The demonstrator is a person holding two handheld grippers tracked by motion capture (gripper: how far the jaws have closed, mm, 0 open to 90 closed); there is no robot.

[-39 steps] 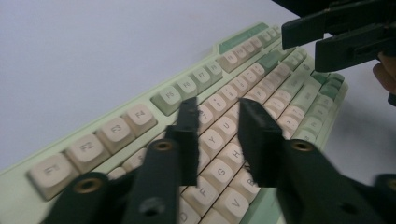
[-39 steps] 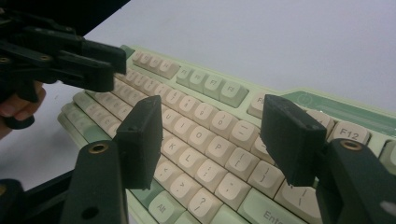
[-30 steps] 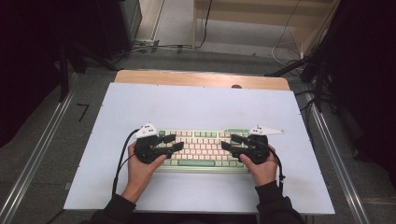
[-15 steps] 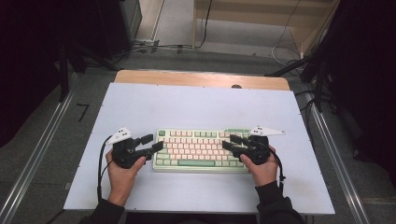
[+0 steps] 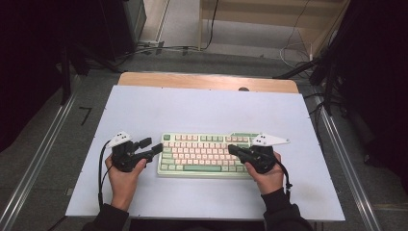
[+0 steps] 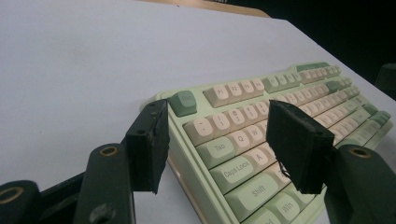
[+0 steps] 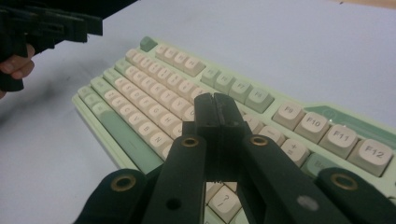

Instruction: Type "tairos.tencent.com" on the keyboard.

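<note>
Leftmost, left gripper hovering just off the keyboard's left end, jaws spread with nothing between them — pads apart over the table edge of the keys. Centre, green and cream keyboard lying flat on the white table, near the person's side. Rightmost, right gripper sitting over the keyboard's right end — jaws having just been closing, now pressed together, gripping nothing.

White table; grey floor; dark surroundings
</note>
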